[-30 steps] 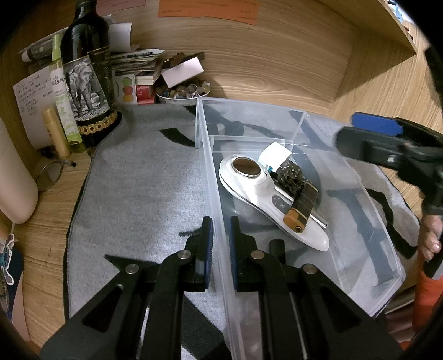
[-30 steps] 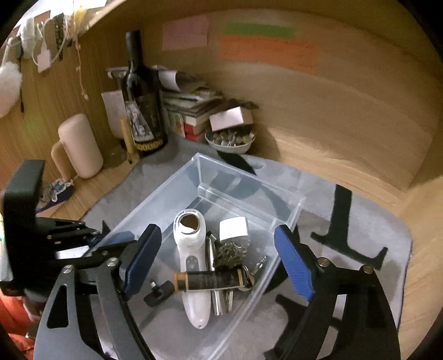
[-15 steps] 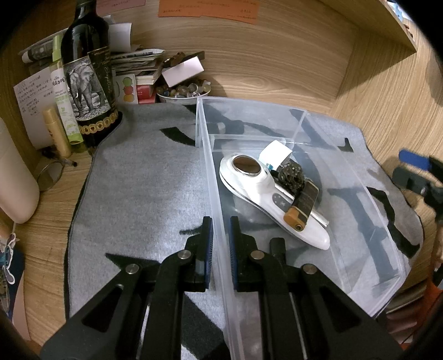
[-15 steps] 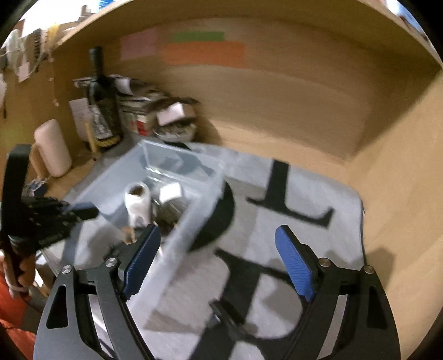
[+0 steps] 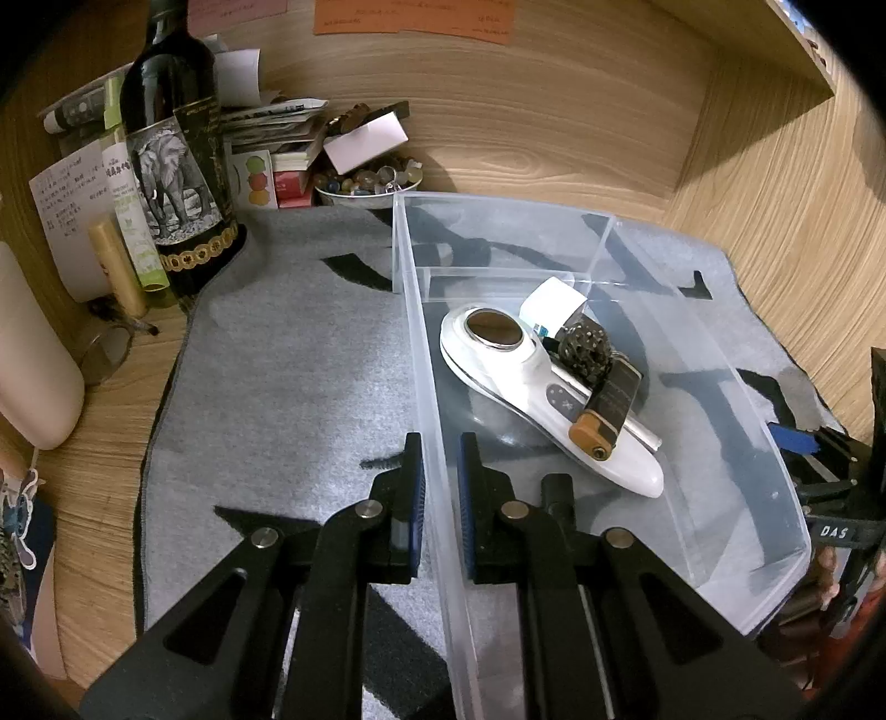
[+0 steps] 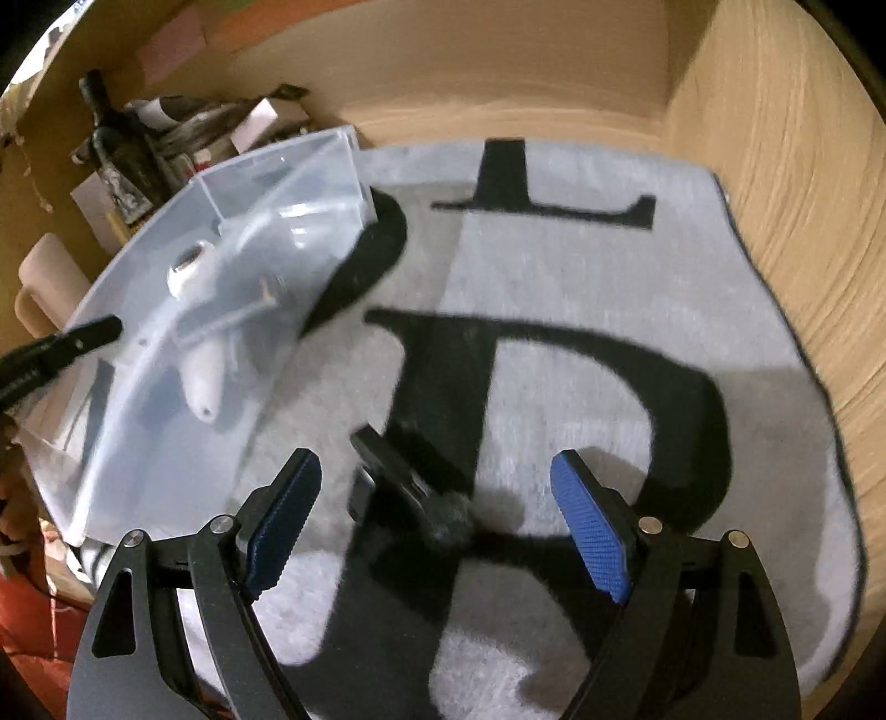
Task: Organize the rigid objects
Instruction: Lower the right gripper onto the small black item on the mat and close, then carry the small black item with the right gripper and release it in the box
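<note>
Left gripper [image 5: 441,487] clamped on clear plastic bin [image 5: 426,354] wall; right gripper [image 6: 434,518] spread wide, empty, above small black clip-like object [image 6: 396,471] on grey mat [image 6: 581,266].

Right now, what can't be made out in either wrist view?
- Small black object on the mat, right wrist view: motion blur hides what it is.
- Writing on the orange note, left wrist view: too small.
- Right gripper, left wrist view: mostly cut off by the frame edge.

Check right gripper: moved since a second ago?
Yes. The right gripper left the clear bin, which now sits at upper left in its view, and hangs open over a small black object on the grey mat.
</note>
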Available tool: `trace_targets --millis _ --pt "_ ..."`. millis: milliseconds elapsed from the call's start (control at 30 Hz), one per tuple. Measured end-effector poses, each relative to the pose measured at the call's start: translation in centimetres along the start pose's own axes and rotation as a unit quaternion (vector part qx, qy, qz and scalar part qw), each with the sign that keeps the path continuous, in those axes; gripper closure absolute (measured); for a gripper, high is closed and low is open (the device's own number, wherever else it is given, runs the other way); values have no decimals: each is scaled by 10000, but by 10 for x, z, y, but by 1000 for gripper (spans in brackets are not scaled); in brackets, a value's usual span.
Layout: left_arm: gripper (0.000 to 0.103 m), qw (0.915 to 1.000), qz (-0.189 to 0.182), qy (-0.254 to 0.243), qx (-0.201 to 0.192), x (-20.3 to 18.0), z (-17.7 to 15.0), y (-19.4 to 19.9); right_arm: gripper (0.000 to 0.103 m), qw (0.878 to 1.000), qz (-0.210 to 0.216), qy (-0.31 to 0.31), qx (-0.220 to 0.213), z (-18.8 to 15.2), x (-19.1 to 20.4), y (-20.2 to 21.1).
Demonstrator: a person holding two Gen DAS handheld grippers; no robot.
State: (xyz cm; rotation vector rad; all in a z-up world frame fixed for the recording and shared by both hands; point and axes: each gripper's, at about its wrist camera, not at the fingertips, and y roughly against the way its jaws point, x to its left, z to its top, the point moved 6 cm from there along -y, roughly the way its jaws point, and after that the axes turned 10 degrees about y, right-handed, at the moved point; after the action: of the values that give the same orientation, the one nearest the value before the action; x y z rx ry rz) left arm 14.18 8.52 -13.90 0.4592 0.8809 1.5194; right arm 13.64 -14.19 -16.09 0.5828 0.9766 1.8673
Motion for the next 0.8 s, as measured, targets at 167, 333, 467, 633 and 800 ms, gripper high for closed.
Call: trace_targets --millis 167,333,467,633,800 --pt "93 10000 2 7 -4 0 0 0 48 9998 -49 147 -86 2 1 3" --pt "93 10000 0 4 -5 0 0 1 77 9996 136 219 -107 7 3 4" --pt "93 10000 -2 6 -1 0 0 0 80 9993 182 262 -213 12 5 7" --pt "93 10000 -2 11 -5 0 0 0 80 9983 101 409 -403 22 11 17" --pt "93 10000 -7 9 -5 0 0 0 80 9971 109 469 -594 36 17 24"
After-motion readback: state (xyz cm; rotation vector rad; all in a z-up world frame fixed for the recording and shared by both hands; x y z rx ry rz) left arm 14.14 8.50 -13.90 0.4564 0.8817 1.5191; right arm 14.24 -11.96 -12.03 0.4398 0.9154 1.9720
